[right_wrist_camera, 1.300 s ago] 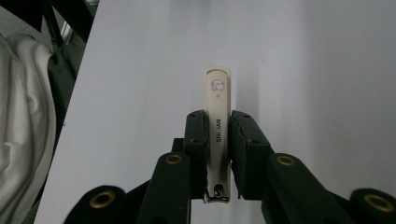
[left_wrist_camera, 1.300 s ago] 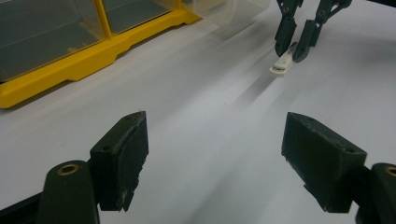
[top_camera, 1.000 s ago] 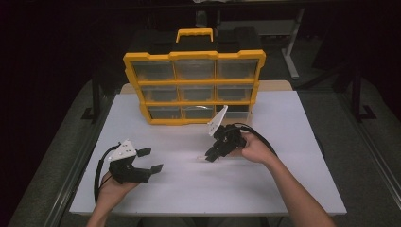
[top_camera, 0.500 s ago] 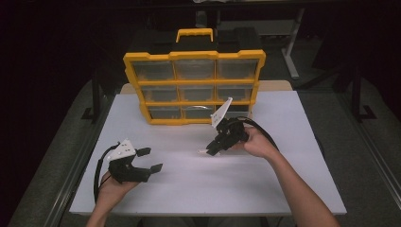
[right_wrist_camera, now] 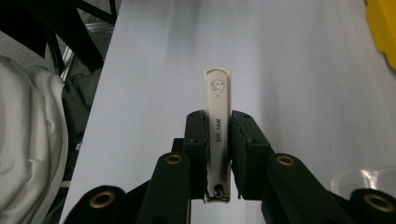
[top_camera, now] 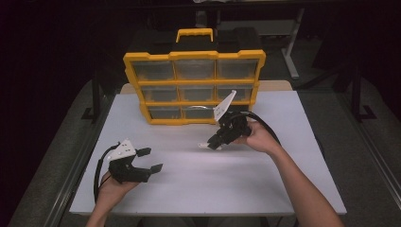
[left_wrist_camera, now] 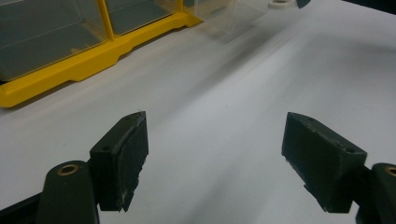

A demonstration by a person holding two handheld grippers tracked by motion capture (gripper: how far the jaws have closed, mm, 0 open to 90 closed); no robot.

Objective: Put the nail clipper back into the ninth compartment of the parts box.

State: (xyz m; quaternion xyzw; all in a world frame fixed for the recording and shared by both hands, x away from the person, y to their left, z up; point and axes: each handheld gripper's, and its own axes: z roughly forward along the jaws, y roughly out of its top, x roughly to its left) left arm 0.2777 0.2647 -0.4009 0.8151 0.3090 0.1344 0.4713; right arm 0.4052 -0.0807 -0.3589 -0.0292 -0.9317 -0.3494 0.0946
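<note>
Cream-coloured nail clipper sits pinched in the right gripper, now lifted off the desk's middle toward the yellow organizer; left gripper idles open near the front-left corner.

There is one yellow plastic organizer box with a yellow carry handle, and it has nine clear drawers, three rows of three. One white tabletop carries it. There are two black tongs: the left tongs and the right tongs. There is one slim cream-white nail clipper. One small clear plastic container stands near the box.
</note>
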